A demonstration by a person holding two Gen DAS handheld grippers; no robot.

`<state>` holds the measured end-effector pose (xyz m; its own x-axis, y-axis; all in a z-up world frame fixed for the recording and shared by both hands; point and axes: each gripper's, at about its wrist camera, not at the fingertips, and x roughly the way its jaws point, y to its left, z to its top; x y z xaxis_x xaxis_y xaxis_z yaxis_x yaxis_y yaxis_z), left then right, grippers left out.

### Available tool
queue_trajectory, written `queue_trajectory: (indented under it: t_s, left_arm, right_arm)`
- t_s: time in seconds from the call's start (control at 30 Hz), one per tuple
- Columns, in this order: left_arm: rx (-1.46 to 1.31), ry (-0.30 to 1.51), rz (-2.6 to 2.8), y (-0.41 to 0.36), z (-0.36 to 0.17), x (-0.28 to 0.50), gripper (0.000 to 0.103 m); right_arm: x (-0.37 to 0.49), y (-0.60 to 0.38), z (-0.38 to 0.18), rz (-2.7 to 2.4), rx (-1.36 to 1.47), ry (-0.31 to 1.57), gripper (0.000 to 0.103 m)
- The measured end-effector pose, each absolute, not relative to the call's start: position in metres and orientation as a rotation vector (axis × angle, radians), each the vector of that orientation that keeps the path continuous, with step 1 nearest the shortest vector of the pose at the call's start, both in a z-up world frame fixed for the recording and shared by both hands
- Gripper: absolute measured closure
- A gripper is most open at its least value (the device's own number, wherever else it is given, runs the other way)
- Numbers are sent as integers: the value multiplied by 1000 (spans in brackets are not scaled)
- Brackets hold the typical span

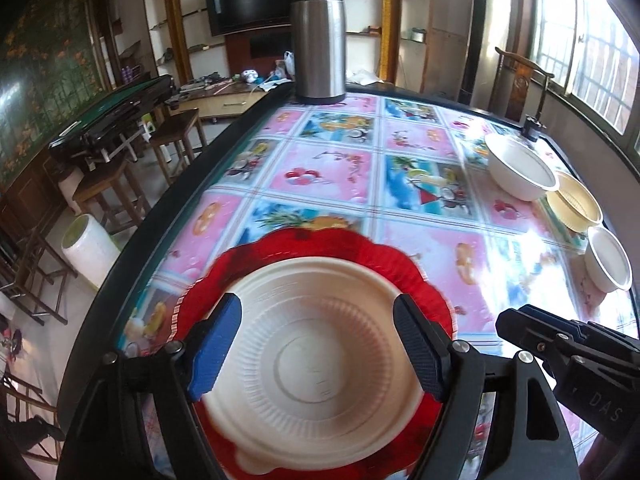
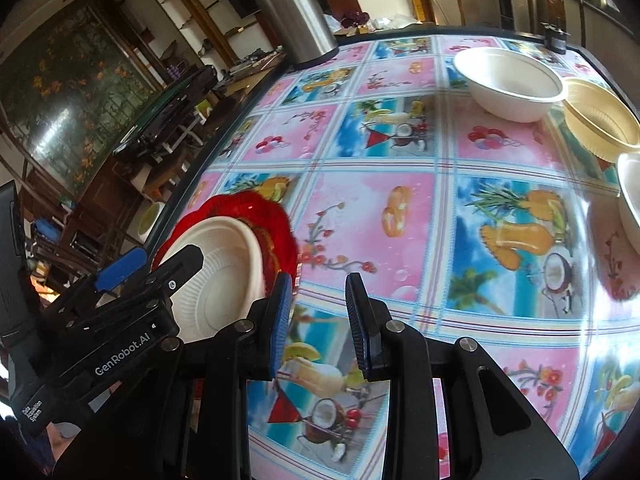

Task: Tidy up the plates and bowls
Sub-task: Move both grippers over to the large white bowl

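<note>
Plates come first here: a white plate [image 1: 316, 364] sits nested on a red plate [image 1: 304, 246] with a scalloped rim, close to the near left edge of the table [image 1: 320, 168]. Three bowls wait well apart from them at the far right: a white bowl [image 1: 520, 168], a cream bowl [image 1: 576, 204] just beside it, and a small bowl [image 1: 608, 260] nearest the camera, the three in a loose row. Judging by this layout, the plate stack looks done and the bowls are the step not yet begun. The left gripper [image 1: 316, 354] hangs directly over the white plate with its jaws wide; the blue pads [image 1: 218, 346] stand either side of the plate's middle and seem clear of it, so it holds nothing. The right gripper [image 2: 320, 320] is just beside the plates, on their right, over bare tablecloth; its jaws are narrow but parted, with only the cloth showing through the gap, so it is empty too. The next move probably calls for one gripper to cross the table to the bowls, open wide enough to take a rim, and lift one bowl into another. The thin rims may flex, and the bowls crowd the table's edge, so a careful approach seems wise.
</note>
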<state>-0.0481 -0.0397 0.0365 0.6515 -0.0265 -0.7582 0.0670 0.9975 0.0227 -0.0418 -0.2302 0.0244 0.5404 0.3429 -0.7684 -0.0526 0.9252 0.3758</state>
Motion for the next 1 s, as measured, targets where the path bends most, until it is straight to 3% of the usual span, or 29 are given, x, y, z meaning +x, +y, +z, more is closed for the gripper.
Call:
queue_trajectory:
  t_s: [0.17,0.23,1.0]
  left_arm:
    - [68,868,-90,-63,36,-42,25]
    - [73,874,-103,-74,35,-38,25]
    - [104,939,-203,-172,35,35,25]
  right_arm:
    - [-42,-254,25,206,357,967,72]
    - [-41,-268,24,192,378,961,56]
    - [7,-405,21,-12,573,897,56]
